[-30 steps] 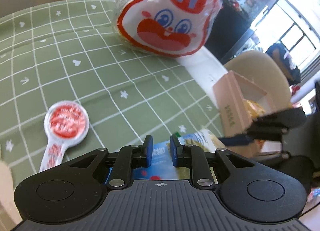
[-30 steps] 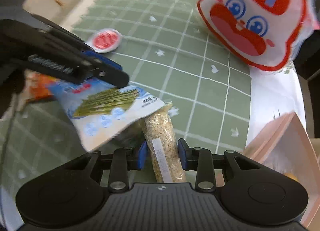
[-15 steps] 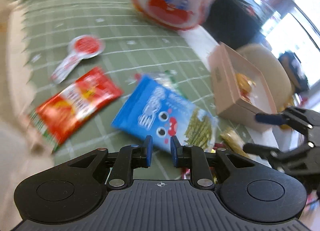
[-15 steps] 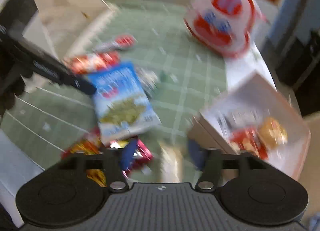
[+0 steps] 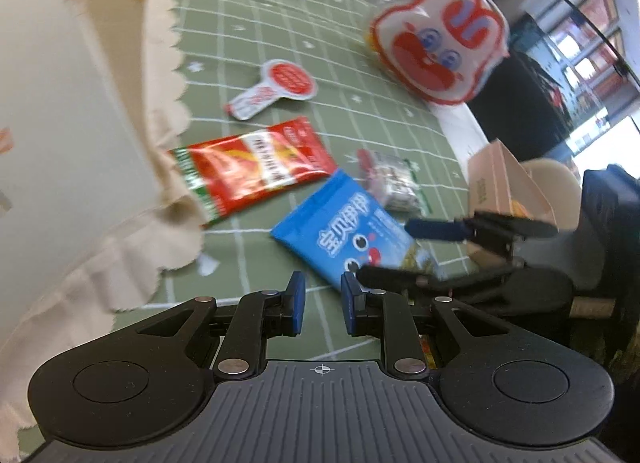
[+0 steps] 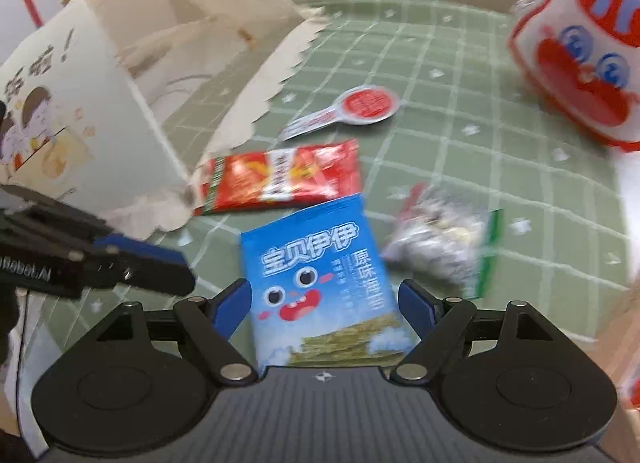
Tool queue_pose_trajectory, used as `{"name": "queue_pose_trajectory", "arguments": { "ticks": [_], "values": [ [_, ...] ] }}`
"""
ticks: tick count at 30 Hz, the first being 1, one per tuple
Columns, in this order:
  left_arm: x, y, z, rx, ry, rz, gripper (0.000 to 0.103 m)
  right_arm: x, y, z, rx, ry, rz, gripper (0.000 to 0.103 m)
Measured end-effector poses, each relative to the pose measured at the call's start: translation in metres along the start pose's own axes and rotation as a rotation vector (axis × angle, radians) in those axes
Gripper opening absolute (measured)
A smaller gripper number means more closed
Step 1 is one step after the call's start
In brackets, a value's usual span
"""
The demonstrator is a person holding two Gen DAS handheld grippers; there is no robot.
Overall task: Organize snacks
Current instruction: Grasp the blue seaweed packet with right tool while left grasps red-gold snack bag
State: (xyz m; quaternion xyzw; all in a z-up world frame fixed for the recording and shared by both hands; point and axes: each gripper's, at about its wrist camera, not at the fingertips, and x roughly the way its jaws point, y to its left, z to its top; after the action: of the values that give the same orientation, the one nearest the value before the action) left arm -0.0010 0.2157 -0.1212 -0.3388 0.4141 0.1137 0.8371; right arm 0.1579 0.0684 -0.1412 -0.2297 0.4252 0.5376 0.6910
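Observation:
A blue seaweed snack packet (image 5: 344, 231) (image 6: 316, 263) lies flat on the green checked tablecloth (image 5: 280, 23). My right gripper (image 6: 326, 295) (image 5: 384, 251) hangs just over its near end, jaws opening wide on either side of it, pads not pressing it. My left gripper (image 5: 322, 303) (image 6: 188, 271) is to the packet's left, with a narrow gap between its jaws and nothing in it. Around the blue packet lie a red packet (image 5: 256, 163) (image 6: 284, 179), a clear bag of wrapped sweets (image 5: 392, 179) (image 6: 440, 243) and a lollipop-shaped red and white packet (image 5: 280, 83) (image 6: 356, 107).
A large cream paper bag with a scalloped rim (image 5: 80, 103) (image 6: 120, 83) fills the left side. A rabbit-face bag (image 5: 436, 39) (image 6: 580, 63) stands at the far right. A pink open box (image 5: 492, 183) (image 6: 624, 327) holding snacks sits at the table's right edge. Beige chairs stand behind.
My right gripper let go of the seed bar, opened wide and swung left onto the blue packet. The left gripper drew back to the left; the blue packet now lies on the cloth.

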Motion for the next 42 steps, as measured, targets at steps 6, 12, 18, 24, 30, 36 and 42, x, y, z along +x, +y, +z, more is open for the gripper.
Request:
{"name": "queue_pose_trajectory", "arguments": {
  "ticks": [6,12,18,24,30,36,42],
  "values": [
    [-0.009,0.010,-0.003,-0.033,-0.022,0.013,0.022,0.017,0.032,-0.016,-0.171,0.042,-0.027,0.082],
    [-0.014,0.000,-0.004,0.004,-0.040,0.019,0.022,-0.015,0.035,-0.023,-0.097,-0.025,-0.055,0.068],
    [0.010,-0.029,-0.017,0.088,0.046,-0.036,0.022,-0.109,0.010,-0.072,0.128,-0.190,-0.180,0.068],
    [0.041,-0.068,-0.040,0.201,0.140,-0.117,0.022,-0.141,-0.024,-0.162,0.438,-0.162,-0.326,0.068],
    [0.059,-0.081,-0.036,0.267,0.114,-0.083,0.022,-0.123,-0.026,-0.205,0.593,-0.167,-0.332,0.068],
    [0.076,-0.071,-0.033,0.218,0.171,-0.182,0.023,-0.111,-0.014,-0.200,0.592,-0.216,-0.257,0.068],
    [0.083,-0.078,-0.043,0.163,0.251,-0.280,0.031,-0.102,-0.008,-0.189,0.531,-0.222,-0.248,0.068]
  ]
}}
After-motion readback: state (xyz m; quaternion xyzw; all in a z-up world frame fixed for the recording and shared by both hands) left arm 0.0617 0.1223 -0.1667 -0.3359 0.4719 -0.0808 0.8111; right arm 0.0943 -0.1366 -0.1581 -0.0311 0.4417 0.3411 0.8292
